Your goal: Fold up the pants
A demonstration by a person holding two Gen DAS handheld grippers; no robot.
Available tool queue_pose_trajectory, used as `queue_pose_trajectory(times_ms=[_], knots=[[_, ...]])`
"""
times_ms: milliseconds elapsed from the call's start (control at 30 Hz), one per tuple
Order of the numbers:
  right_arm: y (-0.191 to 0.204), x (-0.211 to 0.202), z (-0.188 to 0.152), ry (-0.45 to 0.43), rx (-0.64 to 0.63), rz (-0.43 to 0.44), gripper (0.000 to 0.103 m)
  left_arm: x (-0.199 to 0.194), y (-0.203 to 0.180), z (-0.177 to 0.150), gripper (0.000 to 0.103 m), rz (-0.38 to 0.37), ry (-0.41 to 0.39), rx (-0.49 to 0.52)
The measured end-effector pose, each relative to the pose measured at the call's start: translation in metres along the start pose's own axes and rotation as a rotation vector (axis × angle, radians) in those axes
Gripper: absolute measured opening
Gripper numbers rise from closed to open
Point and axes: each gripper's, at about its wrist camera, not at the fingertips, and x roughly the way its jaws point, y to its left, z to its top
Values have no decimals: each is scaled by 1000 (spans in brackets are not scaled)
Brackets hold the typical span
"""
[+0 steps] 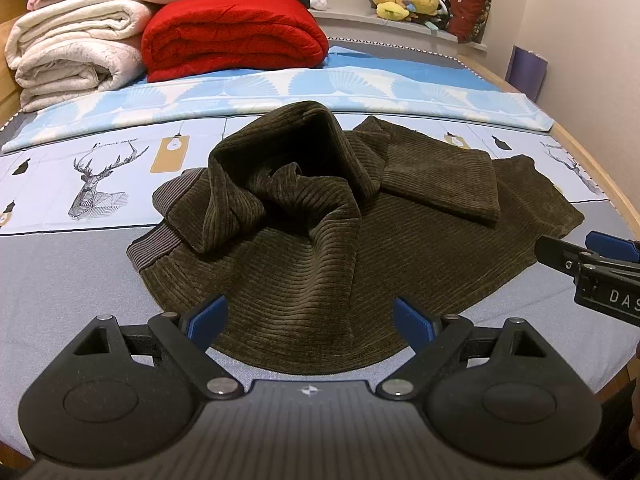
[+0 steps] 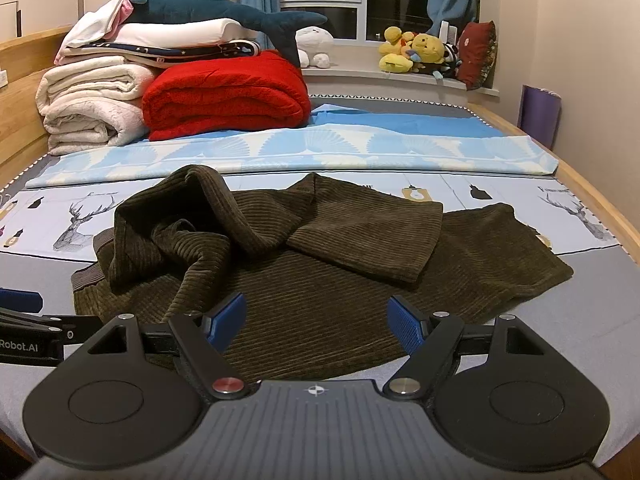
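Dark olive-brown corduroy pants [image 1: 320,240] lie spread across the near half of a bed sheet printed with grey stags and light bulbs [image 1: 96,184]. Their ribbed cloth lies flat toward the cameras, with a curved edge close to the grippers. On the left side a ribbed grey-brown waistband [image 1: 160,240] shows at the edge. Part of the cloth stands up in a rumpled hump with a dark hollow under it, and what lies inside that hollow cannot be made out. One leg is folded back over the flat part, its squared end resting on top; the other end reaches out to the right.

Just over the near edge of the pants hangs the left gripper [image 1: 310,322], blue pads wide apart, nothing between them but the cloth below, not pinched. The right gripper [image 2: 316,320] hangs likewise, jaws wide and empty; in the left wrist view only its tip shows at the right border.

Beyond the pants lies a pale blue fan-patterned cover [image 2: 320,148], then a folded red fleece blanket [image 2: 224,96] beside rolled cream blankets [image 2: 88,116]. A teal plush shark [image 2: 224,12] lies on the pile. Yellow plush toys [image 2: 416,52] crowd the window sill, too small to tell apart.
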Motion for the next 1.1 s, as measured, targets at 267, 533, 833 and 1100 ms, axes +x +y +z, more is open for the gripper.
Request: queue_pose_trajectory(times_ms=[267,533,833,1100], knots=[[2,12,-2,1,6,4,79,0,1,0,93,0,1,1],[-1,20,-5,1,13,6,79,0,1,0,93,1,2,-1],[2,26,-6,1,23,-2,79,-1,1,-1,93,1,2,-1],[-5,30,-3,-15,55,10,76,-17,11,9,75,6,-75,15]])
